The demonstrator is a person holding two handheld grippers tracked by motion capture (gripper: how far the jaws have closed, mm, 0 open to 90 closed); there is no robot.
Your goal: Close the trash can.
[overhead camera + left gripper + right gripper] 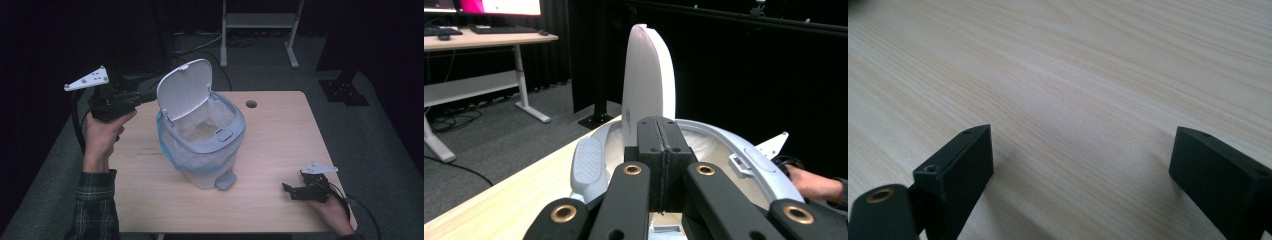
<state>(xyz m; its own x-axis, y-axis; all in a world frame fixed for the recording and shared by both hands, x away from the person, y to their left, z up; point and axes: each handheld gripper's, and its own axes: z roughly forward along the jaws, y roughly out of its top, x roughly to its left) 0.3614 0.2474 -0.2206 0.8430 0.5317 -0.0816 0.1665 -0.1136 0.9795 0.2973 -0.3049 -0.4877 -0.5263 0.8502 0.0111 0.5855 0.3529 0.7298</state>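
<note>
While lid point(184, 90) up, bin point(202, 145) bag-lined.

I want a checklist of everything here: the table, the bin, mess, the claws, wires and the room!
Surface: light wooden table, small round hole near its far edge.
Job's things: white pedal bin, lid standing up, blue-edged bag liner inside.
Clutter: nothing seen.
Grippers: left claw shut, empty, behind the lid; right claw open, low over bare table.
Cables: black cable trails from the left claw.
Surroundings: dark room, grey floor, desk frame behind.
</note>
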